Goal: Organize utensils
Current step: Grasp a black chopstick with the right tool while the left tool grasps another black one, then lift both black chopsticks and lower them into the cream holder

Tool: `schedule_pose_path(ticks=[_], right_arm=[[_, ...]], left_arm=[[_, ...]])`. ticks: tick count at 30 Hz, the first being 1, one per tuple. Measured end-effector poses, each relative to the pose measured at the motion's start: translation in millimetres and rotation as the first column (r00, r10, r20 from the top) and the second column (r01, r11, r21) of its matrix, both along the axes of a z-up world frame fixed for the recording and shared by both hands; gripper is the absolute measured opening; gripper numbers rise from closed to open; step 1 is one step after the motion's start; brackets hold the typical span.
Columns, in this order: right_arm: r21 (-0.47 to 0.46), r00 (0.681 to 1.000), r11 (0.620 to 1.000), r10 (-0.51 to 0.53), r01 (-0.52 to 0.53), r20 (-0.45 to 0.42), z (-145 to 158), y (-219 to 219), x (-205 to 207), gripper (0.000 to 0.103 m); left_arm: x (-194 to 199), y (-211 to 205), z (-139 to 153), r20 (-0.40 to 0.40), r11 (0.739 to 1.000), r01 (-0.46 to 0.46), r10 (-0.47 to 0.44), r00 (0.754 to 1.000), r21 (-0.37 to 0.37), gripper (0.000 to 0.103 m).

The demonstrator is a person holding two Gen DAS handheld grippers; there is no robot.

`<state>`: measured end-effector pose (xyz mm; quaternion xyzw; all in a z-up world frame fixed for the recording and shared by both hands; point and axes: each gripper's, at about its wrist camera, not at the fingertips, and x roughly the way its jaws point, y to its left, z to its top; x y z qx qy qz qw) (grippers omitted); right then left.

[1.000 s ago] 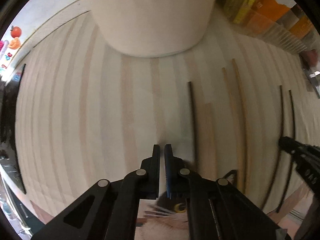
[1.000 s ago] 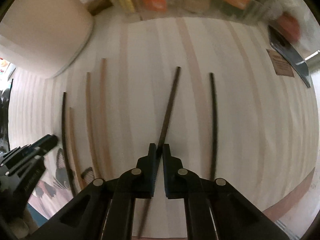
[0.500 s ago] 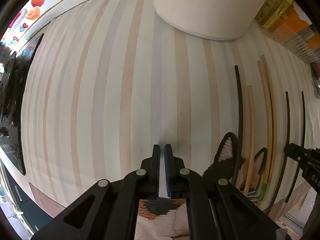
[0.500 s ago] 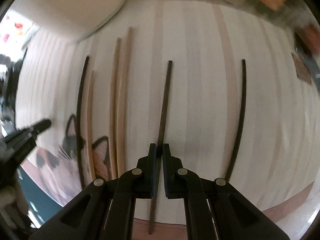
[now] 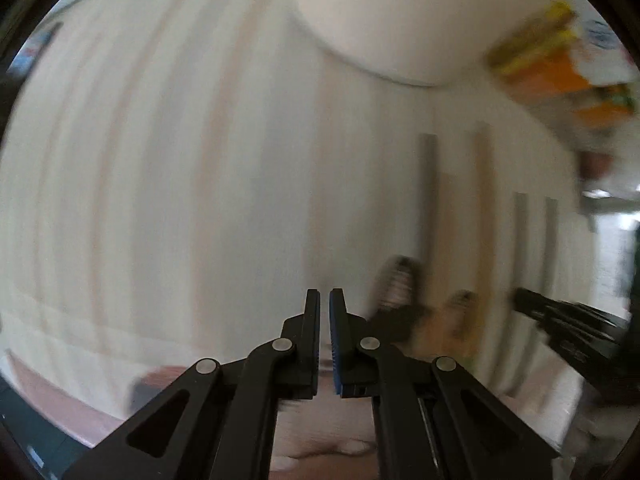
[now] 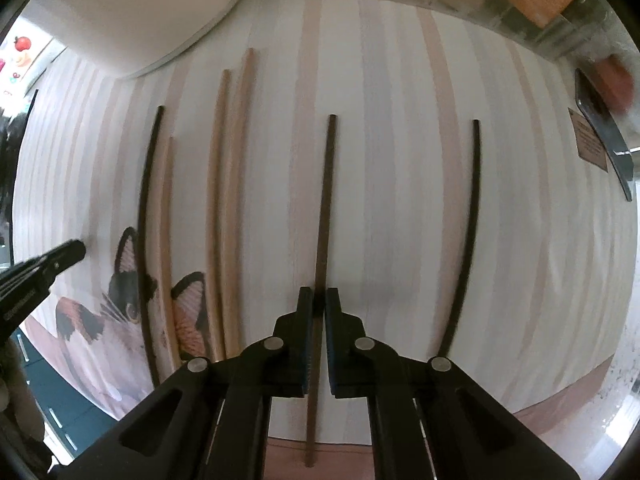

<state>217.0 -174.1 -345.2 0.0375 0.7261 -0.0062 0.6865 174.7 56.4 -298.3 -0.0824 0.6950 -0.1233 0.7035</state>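
Several chopsticks lie in a row on the striped table mat (image 6: 400, 160). My right gripper (image 6: 319, 300) is shut on a dark brown chopstick (image 6: 326, 200) and holds it pointing straight away. A black chopstick (image 6: 466, 240) lies to its right. To its left lie two light wooden chopsticks (image 6: 228, 200), a short wooden one (image 6: 166, 220) and a black one (image 6: 146, 220). My left gripper (image 5: 325, 300) is shut and empty over the mat; it shows at the right wrist view's left edge (image 6: 60, 258). The left wrist view is blurred.
A large white round container (image 6: 132, 12) stands at the back left. A clear bin with orange and yellow packets (image 6: 480, 0) lines the back edge. A cat-printed cloth (image 6: 120, 320) lies under the near ends of the left chopsticks. A dark tool (image 6: 604, 136) lies far right.
My right gripper has straightened the dark brown chopstick so it lies parallel with the others. My left gripper has swung left and back, away from the chopsticks, and is still moving.
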Motion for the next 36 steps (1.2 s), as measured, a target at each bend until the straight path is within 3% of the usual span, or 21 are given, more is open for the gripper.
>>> schedule_pose_path(ticks=[4, 9, 16, 21, 29, 36], right_arm=[[0.048, 0.999, 0.998, -0.027, 0.028, -0.017, 0.9, -20.6, 3.7, 0.006], [0.063, 0.998, 0.996, -0.058, 0.059, -0.013, -5.2, -22.9, 8.2, 0.006], [0.057, 0.998, 0.996, -0.067, 0.067, -0.001, -5.3, -25.2, 5.9, 0.006], [0.047, 0.998, 0.997, -0.059, 0.059, -0.001, -4.0, -23.3, -1.8, 0.006], [0.05, 0.998, 0.997, -0.058, 0.058, -0.006, 2.2, -29.3, -3.3, 0.006], [0.029, 1.0, 0.999, -0.03, 0.031, -0.009, 4.9, -23.9, -4.1, 0.006]], left_arm=[[-4.0, -26.6, 2.0, 0.008, 0.996, 0.092, -0.092, 0.996, -0.021, 0.004], [-4.1, -43.2, -12.5, -0.015, 0.99, 0.138, -0.137, 0.99, 0.025, 0.007], [-2.7, -60.1, -9.4, 0.034, 0.981, 0.165, -0.169, 0.985, 0.107, 0.004], [-6.1, -50.5, -11.9, 0.014, 0.989, 0.126, -0.128, 0.992, 0.072, 0.004], [-8.2, -9.5, -7.4, 0.04, 0.989, 0.057, -0.063, 0.997, 0.139, 0.004], [-1.5, 9.5, -10.3, 0.019, 0.992, 0.021, -0.024, 1.0, 0.121, 0.005]])
